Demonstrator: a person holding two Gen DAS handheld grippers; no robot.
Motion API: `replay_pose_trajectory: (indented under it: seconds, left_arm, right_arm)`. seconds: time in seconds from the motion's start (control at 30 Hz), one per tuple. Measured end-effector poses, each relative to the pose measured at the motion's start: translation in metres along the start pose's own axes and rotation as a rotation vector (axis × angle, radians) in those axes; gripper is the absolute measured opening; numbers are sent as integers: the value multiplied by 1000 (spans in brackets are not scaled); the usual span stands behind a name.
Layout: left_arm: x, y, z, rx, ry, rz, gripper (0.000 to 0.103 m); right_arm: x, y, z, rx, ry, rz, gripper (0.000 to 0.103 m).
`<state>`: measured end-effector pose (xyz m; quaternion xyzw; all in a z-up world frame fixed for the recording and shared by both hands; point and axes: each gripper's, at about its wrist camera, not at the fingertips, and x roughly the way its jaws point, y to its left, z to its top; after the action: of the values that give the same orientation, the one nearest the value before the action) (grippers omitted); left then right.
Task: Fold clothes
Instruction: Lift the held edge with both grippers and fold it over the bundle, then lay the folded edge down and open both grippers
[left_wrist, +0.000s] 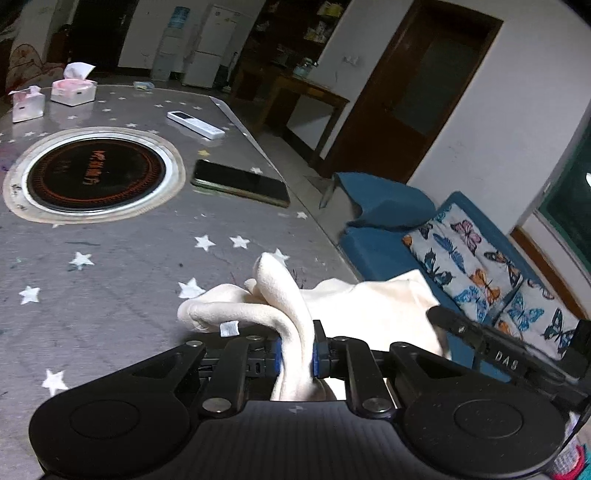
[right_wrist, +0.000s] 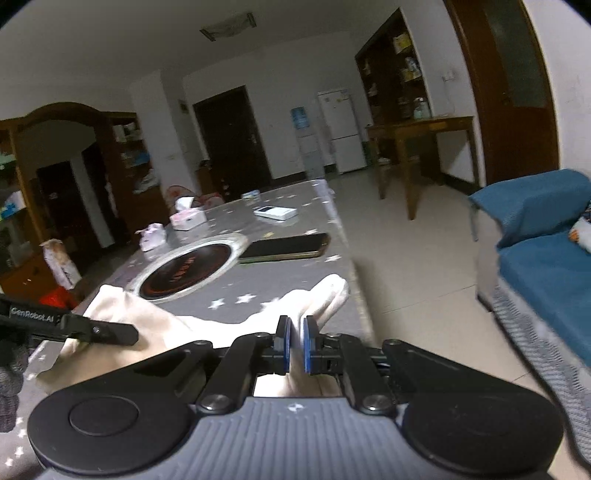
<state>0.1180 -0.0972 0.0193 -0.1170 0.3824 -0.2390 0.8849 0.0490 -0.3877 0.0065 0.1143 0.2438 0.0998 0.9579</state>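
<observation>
On my left gripper (left_wrist: 297, 352) the blue pads (left_wrist: 277, 354) are drawn close and clamped on a thick bunched fold of the cream garment (left_wrist: 280, 295), which rises in a loop ahead of the fingers and hangs down behind them toward the camera. A small white label (left_wrist: 229, 328) shows on the cloth just left of the grip. The rest of the garment spreads to the right, over the near edge of the grey star-patterned table cover (left_wrist: 110, 266), and the tip of my other gripper reaches in from the right onto that spread part. On my right gripper (right_wrist: 295, 349) the pads (right_wrist: 283, 349) stand almost together with only a thin strip of the cream cloth (right_wrist: 295, 347) caught between them, so it is pinched on the garment's edge. From this side a rounded end of the cloth (right_wrist: 328, 291) pokes forward beyond the fingers, and the bulk lies to the left, where my left gripper's black arm (right_wrist: 99, 332) lies across it, with a dark gloved hand (right_wrist: 11, 376) at the frame edge. Farther along the table I see a round black cooking plate (left_wrist: 96, 173) set into the top, a dark phone (left_wrist: 240, 182) just right of it, a white remote (left_wrist: 195, 124) and two tissue boxes (left_wrist: 74, 90) well beyond. A blue sofa (left_wrist: 384, 206) with butterfly cushions (left_wrist: 465, 258) stands right of the table.
</observation>
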Motion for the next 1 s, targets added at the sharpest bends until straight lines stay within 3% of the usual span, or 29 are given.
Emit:
replay_pose_trajectory:
  seconds: [0.13,0.3,0.37,0.47,0.57,0.87,1.0]
  left_arm:
    - [12,-1,-9,39,35,59,17]
    - [11,9,-15,72,41,153,27]
    - [8,14,-15,78,34,185,33]
    - [1,15,-12,101,-6,228,34]
    - [-3,15,-5,95,-33,223,34]
    - [31,-4,1,151,22,116,31]
    - [54,-1,3,135,53,112,30]
  right_arm:
    - [9,-10,-4,11,26,-52,6]
    - [18,-18,-13,21,51,-97,10]
    - [16,-21,-13,29,46,-92,10]
    - [16,-19,-9,24,41,-62,17]
    - [20,-15,-4,19,52,-20,26]
    - [64,0,-5,-5,145,44,27]
    - [83,4,-9,-15,180,43,27]
